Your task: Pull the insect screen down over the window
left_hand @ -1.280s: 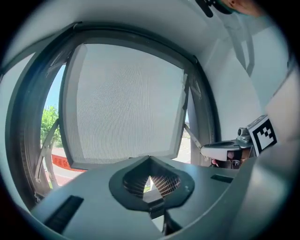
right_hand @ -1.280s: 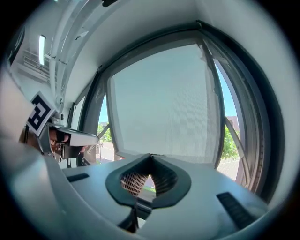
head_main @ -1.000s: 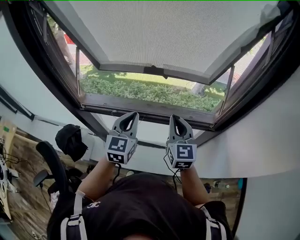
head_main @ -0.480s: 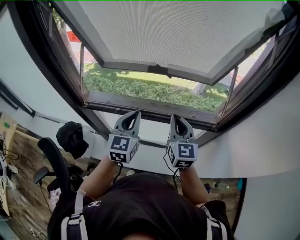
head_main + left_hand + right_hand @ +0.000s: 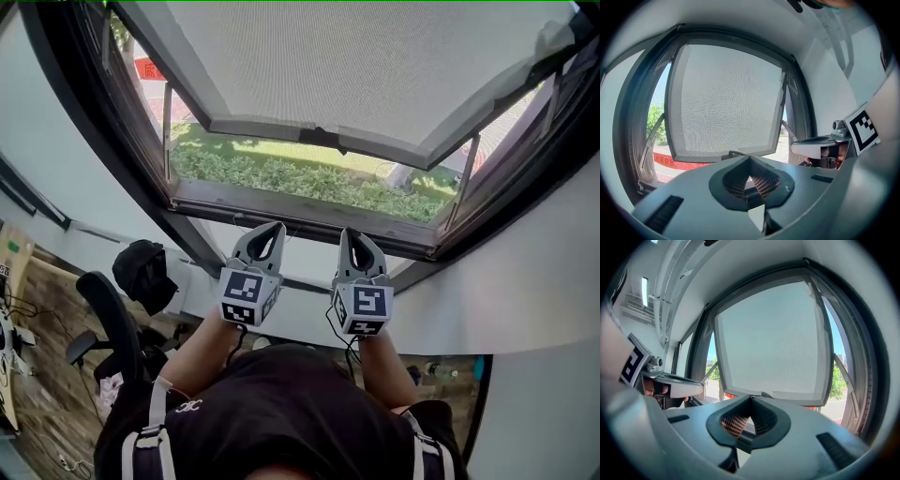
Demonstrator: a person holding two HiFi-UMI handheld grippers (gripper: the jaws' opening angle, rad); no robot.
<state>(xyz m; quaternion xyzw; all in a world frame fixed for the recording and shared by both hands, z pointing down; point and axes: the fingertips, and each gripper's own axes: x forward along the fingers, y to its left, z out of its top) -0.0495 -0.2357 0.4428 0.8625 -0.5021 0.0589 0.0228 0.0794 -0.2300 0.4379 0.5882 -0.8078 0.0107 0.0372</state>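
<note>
Grey mesh of the insect screen [image 5: 366, 66] fills the upper part of the window, and the head view cuts off its top edge, so only the two gripper views show where it meets the frame. In those views each hand-held gripper's own grey body hides the sill and part of the small dark handle [image 5: 323, 142] at the middle of the screen's bottom bar [image 5: 272, 129]. The screen hangs flat in the dark window frame [image 5: 281, 202], and its bottom bar runs left to right across the opening, well above the sill. The open gap beneath it shows a green hedge [image 5: 309, 183] and lawn. The left hand-held gripper [image 5: 272, 227] and the right hand-held gripper [image 5: 349, 234] are side by side below the sill, apart from the screen, both pointing towards the window. Each has its jaws closed together with nothing between them. At the lower left, an office chair [image 5: 108, 319] and a dark rounded object [image 5: 143, 272], too dim to identify, stand on the floor.
</note>
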